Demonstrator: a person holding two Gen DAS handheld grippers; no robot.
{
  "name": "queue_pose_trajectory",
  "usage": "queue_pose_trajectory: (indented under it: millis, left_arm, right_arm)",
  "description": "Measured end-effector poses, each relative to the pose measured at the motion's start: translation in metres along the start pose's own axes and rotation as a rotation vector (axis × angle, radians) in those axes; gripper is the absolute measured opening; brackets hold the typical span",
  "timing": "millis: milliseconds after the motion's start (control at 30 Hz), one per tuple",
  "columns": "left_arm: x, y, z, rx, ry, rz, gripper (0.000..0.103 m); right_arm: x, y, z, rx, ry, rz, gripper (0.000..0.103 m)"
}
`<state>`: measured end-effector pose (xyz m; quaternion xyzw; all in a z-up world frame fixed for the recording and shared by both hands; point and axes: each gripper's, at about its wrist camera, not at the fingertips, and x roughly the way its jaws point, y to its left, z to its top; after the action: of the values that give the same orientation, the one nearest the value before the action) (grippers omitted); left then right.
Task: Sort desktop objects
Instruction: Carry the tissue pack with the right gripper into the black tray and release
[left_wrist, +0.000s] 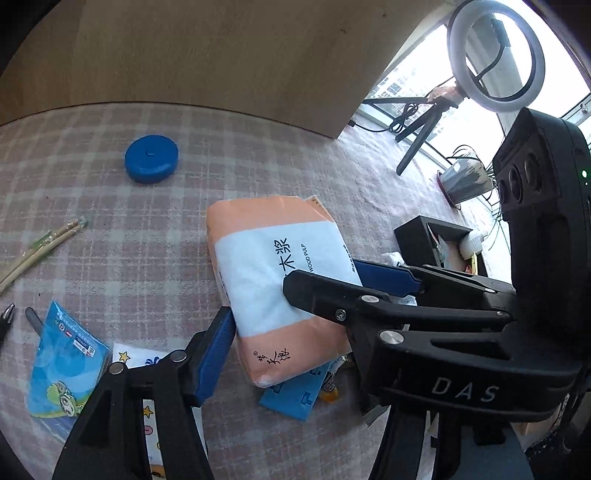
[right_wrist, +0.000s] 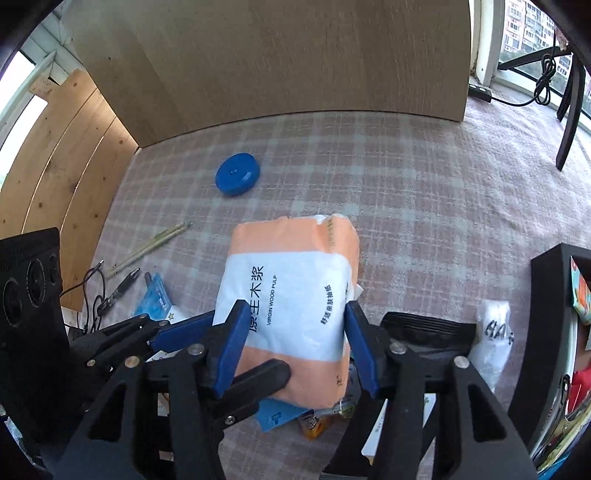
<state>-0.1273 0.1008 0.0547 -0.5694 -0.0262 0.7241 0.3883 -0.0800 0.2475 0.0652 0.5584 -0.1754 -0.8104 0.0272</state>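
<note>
An orange and white tissue pack (left_wrist: 273, 280) (right_wrist: 295, 302) is held above the plaid tablecloth (left_wrist: 147, 229). My right gripper (right_wrist: 291, 343) is shut on its sides, blue pads pressing both flanks. My left gripper (left_wrist: 306, 317) also spans the pack; its left pad (left_wrist: 216, 350) touches one side and its right finger (left_wrist: 384, 275) lies on the other. A blue round tape measure (left_wrist: 151, 158) (right_wrist: 238, 178) lies farther back. Blue snack packets (left_wrist: 62, 362) and paper-wrapped chopsticks (left_wrist: 40, 247) lie at the left.
A wooden board (left_wrist: 229, 55) stands at the table's back. A black box (left_wrist: 432, 236) (right_wrist: 546, 332) with items sits at the right. A ring light on a tripod (left_wrist: 495, 55) and a potted plant (left_wrist: 465, 181) stand at the far right. Pens (right_wrist: 123, 286) and a cable lie left.
</note>
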Motion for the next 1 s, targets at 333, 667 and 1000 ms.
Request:
queue_pose_trajectory:
  millis: [333, 667, 1000]
  left_arm:
    - [-0.029, -0.054, 0.005, 0.097, -0.032, -0.034, 0.058]
    - [-0.009, -0.186, -0.007, 0.333, 0.025, -0.160, 0.058]
    - [0.035, -0.309, -0.036, 0.501, 0.145, -0.291, 0.058]
  right_arm:
    - [-0.065, -0.012, -0.012, 0.020, -0.097, -0.016, 0.052]
    - [-0.167, -0.099, -0.076, 0.181, -0.230, -0.141, 0.052]
    - [-0.243, -0.192, -0.147, 0.391, -0.289, -0.278, 0.052]
